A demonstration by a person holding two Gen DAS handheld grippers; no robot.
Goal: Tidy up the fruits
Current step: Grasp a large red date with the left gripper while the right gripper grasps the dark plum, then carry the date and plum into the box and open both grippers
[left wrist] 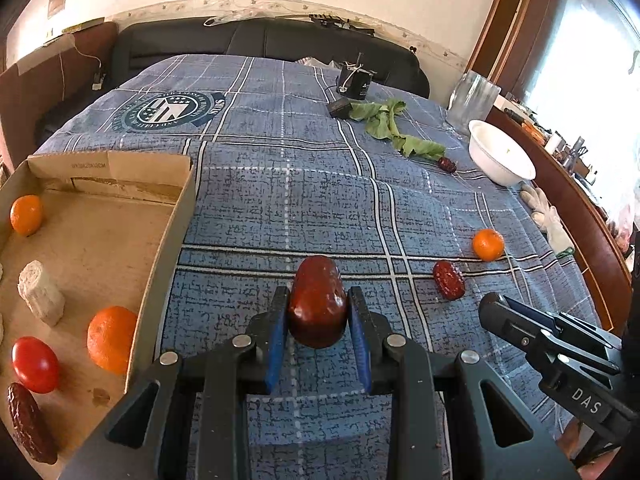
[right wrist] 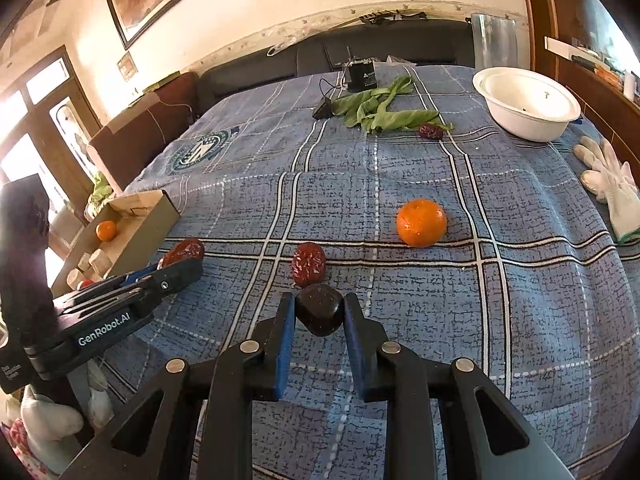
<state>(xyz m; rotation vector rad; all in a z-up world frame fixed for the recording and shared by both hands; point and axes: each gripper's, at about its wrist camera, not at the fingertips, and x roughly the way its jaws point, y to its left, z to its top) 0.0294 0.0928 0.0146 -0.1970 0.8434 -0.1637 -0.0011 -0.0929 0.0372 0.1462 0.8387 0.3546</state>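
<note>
My left gripper (left wrist: pixel 318 300) is shut on a smooth red-brown date (left wrist: pixel 318 320), held just right of the open cardboard box (left wrist: pixel 168 240). My right gripper (right wrist: pixel 320 300) is shut on a darker date (right wrist: pixel 320 316) low over the blue checked cloth. A wrinkled red date (right wrist: pixel 308 265) lies just beyond its fingertips. Farther right on the cloth sits an orange (right wrist: pixel 421 223). Another date (right wrist: pixel 431 131) lies by the green leaves (right wrist: pixel 380 114). The box holds two oranges (left wrist: pixel 112 340), a red tomato (left wrist: pixel 35 364), a date (left wrist: pixel 30 424) and white chunks (left wrist: pixel 40 298).
A white bowl (right wrist: pixel 524 104) stands at the far right, with a white glove (right wrist: pixel 612 188) nearer along the right edge. A small black device (right wrist: pixel 362 76) with a cable and a clear container (left wrist: pixel 474 98) stand at the back. A dark sofa lies behind the table.
</note>
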